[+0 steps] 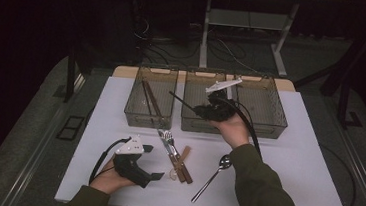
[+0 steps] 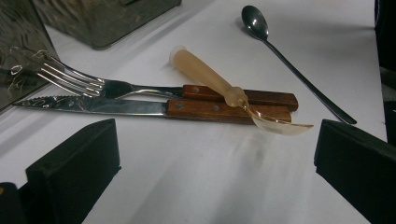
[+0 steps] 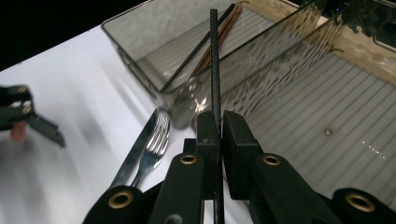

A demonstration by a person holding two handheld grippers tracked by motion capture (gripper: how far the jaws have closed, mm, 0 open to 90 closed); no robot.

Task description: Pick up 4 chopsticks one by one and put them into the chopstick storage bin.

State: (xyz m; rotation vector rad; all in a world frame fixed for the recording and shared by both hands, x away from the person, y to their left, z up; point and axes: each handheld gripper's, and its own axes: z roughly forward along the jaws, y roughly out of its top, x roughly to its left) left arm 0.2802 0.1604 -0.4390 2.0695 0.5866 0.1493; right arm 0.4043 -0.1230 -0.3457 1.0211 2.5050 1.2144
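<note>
Gripping a black chopstick [image 3: 214, 60] in right gripper [image 3: 220, 133] jaws, its lower end hidden, left gripper [image 1: 158, 162] jaws open.

Black jaws of the right gripper [image 3: 218, 133] clamp a thin black chopstick [image 3: 214, 60] above clear plastic bins [image 3: 299, 93]; a steel fork [image 3: 154, 144] lies on the white desk [image 3: 84, 121].

White table [image 1: 286, 167]: bins [image 1: 149, 105], cutlery [image 1: 176, 155].

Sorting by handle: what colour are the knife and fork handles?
Brown wood handles with rivets, clearest in the left gripper view.
</note>
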